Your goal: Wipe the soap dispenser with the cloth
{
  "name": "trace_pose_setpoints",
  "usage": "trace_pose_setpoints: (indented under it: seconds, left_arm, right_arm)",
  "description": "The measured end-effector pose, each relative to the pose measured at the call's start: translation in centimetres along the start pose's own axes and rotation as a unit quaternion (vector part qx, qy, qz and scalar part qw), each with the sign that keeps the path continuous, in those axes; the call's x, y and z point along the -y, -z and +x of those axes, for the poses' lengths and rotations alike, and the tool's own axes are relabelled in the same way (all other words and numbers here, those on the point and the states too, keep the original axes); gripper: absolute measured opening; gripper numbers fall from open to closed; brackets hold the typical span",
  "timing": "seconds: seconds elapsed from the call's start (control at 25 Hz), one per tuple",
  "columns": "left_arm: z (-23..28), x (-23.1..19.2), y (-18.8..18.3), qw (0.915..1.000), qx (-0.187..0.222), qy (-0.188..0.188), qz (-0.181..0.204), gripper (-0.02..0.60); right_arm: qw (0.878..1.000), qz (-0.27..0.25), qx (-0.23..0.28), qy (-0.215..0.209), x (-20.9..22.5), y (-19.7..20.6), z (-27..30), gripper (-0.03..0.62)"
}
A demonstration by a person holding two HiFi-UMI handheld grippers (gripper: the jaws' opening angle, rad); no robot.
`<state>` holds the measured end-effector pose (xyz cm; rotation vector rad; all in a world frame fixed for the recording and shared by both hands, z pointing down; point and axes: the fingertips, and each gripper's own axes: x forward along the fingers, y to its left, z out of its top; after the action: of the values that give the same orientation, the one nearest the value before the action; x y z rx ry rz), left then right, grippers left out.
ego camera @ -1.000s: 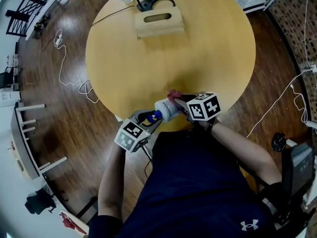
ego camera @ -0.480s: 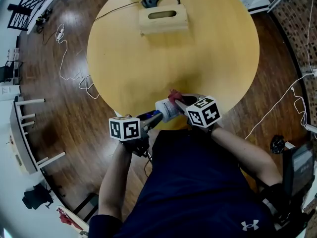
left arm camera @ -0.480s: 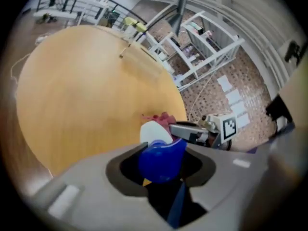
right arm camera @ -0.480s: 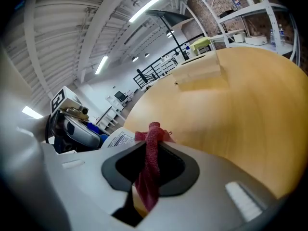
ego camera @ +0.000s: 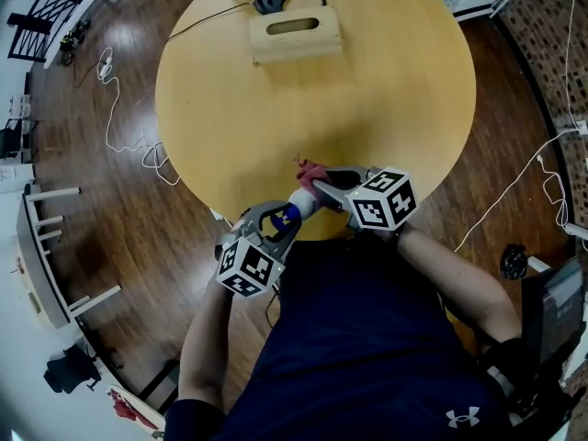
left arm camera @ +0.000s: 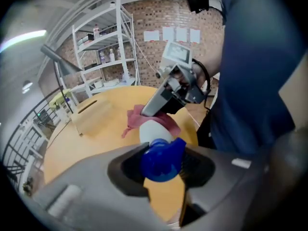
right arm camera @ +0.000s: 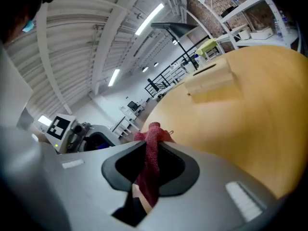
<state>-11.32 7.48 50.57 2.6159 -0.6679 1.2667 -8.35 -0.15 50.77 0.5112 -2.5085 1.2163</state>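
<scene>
One dispenser [ego camera: 300, 204] hung over the table's [ego camera: 367, 81] six-o'clock edge. The left gripper [ego camera: 280, 219] had just tightened its jaws on the blue pump [left arm camera: 161, 159]. The right gripper [ego camera: 322, 187] pinched one red cloth [ego camera: 310, 170] at the bottle's far end. One box [ego camera: 294, 35] sat at twelve.

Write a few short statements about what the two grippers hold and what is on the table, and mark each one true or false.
1. The left gripper grips the soap dispenser by its blue pump top. True; its jaws have just been closing further on that top.
2. The right gripper is empty. False: it is shut on the red cloth.
3. The soap dispenser stands upright in the middle of the table. False: it is held tipped over at the table's near edge.
4. A wooden box with a slot lies at the far side of the table. True.
</scene>
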Motion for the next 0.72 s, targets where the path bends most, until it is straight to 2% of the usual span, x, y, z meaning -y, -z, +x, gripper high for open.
trace_pose_setpoints:
  seconds: [0.16,0.24,0.32,0.4,0.52,0.64,0.72]
  left_arm:
    - [-0.1,0.3,0.4,0.9997,0.007,-0.005,0.025,0.141]
    - [0.0,0.4,0.5,0.9993,0.007,-0.007,0.036,0.141]
    - [0.0,0.4,0.5,0.9987,0.003,-0.012,0.050,0.141]
    - [0.1,0.3,0.6,0.9977,-0.002,-0.017,0.066,0.141]
    - [0.0,0.3,0.9,0.9960,-0.011,-0.021,0.087,0.141]
    - [-0.1,0.7,1.3,0.9922,-0.022,-0.024,0.121,0.141]
    - [-0.1,0.8,1.4,0.9894,-0.028,-0.026,0.140,0.141]
  right_arm:
    - [0.995,0.063,-0.008,0.076,5.9,1.8,-0.6,0.070]
    - [0.994,0.060,-0.019,0.088,6.1,1.8,-0.8,0.071]
    - [0.997,0.044,-0.019,0.058,3.4,1.1,-0.7,0.071]
    - [1.000,0.022,-0.008,0.005,-0.7,0.2,-0.5,0.071]
    - [0.999,-0.018,0.004,-0.050,-5.1,-0.3,-0.1,0.071]
    - [0.999,-0.009,0.003,-0.048,-4.2,0.5,0.0,0.071]
    - [1.000,0.018,0.000,-0.016,-1.2,1.1,-0.2,0.071]
